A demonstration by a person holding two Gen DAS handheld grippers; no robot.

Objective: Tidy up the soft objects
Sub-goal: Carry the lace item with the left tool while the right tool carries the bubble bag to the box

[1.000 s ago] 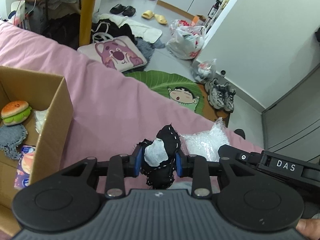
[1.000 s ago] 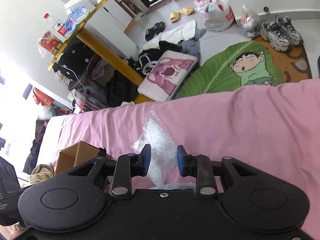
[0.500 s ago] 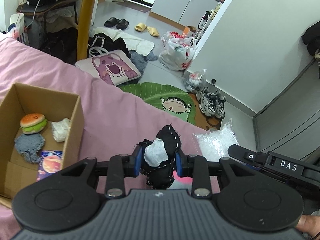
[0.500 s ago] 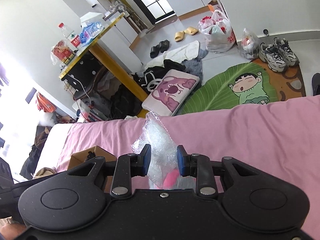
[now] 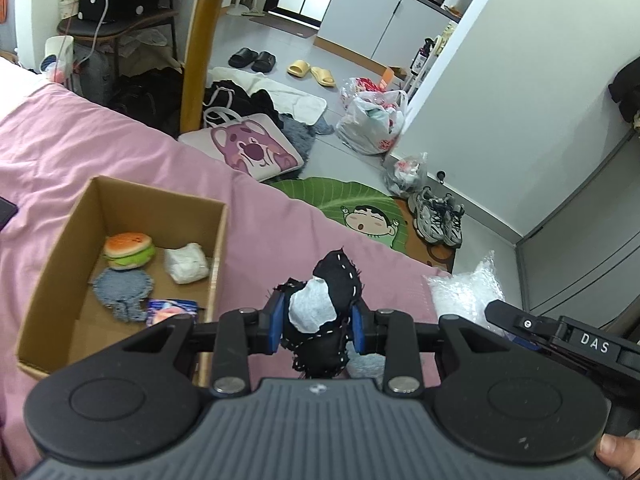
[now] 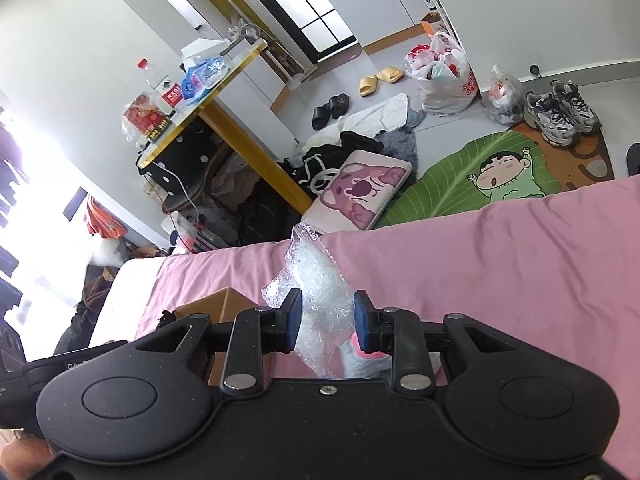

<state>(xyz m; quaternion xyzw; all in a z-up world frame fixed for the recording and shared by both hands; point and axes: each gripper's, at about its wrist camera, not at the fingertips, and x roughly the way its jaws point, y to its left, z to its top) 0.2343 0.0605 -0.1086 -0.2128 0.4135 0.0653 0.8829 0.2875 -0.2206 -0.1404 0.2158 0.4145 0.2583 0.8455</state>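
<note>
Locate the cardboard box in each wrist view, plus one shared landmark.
Left wrist: cardboard box sits left of centre on the pink bedsheet, open, soft items inside.
Right wrist: only a corner of the box shows, lower left, behind the tongs.
Shared landmark: the pink bear cushion on the floor.

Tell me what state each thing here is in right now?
Left gripper: shut on the black-and-white cloth toy.
Right gripper: shut on the clear plastic bag.
Cardboard box: open, on the pink bedsheet.
Burger toy: lying in the box.
</note>
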